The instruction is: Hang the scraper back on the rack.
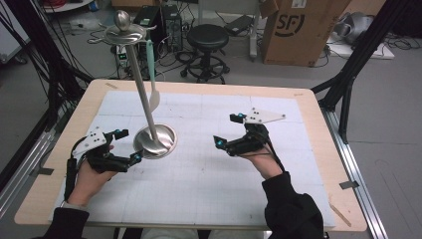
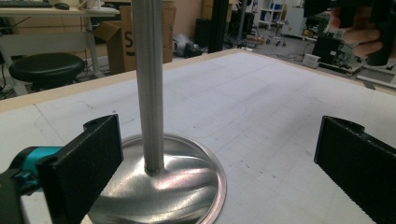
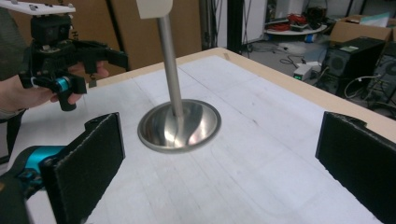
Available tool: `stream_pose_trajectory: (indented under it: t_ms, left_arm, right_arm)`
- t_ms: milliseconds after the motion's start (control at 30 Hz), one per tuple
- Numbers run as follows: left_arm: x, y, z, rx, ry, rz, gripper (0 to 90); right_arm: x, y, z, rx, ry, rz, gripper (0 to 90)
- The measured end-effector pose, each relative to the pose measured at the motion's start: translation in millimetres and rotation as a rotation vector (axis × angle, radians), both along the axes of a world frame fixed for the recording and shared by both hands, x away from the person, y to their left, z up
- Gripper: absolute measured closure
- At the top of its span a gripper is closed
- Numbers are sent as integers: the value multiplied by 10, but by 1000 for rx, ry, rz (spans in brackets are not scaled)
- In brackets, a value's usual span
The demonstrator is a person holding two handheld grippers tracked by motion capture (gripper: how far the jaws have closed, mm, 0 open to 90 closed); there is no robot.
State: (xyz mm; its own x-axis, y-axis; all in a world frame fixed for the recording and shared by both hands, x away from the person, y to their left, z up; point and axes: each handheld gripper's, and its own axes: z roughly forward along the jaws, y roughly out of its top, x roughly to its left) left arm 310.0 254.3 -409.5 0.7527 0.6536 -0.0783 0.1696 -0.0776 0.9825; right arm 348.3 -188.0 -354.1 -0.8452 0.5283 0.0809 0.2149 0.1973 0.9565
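polished steel makes up the stand, a round dished base on the white mat with a thin pole rising from its middle, slightly left of the table's centre in the high view. the pole is topped by a ring-shaped rack with hooks and a ball knob. a spatula with a pale green handle and a whitish blade hangs from the rack just beside the pole, its blade well above the base. in the left gripper view the base lies close between the two black jaws and the pole stands upright ahead of them; nothing touches it. the left gripper sits just left of the base in the high view, held by a hand, its jaws spread wide and empty. the right gripper is held over the mat to the right, apart from the stand, jaws also wide and empty, with a grey plate on top. in the right gripper view the base shows farther off between the jaws, the spatula blade at the top edge, and the left gripper beyond at the left. the mat covers a wooden table. past the table stand a black stool, a cardboard box and black computer cases on the grey floor.
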Motion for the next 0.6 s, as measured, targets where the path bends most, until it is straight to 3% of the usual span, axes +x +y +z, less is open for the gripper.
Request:
stream_pose_trajectory:
  t_ms: [167,367,600]
  left_arm:
    - [-5,-1,2,-9,3,0,17]
    - [-2,-7,-5,-12,11,-1,17]
    - [4,-6,-10,-4,11,0,17]
  right_arm:
    - [-50,-220,-133,0,10,-43,1]
    - [-127,-409,-246,0,-17,-98,1]
    - [-198,-645,-428,9,11,-144,1]
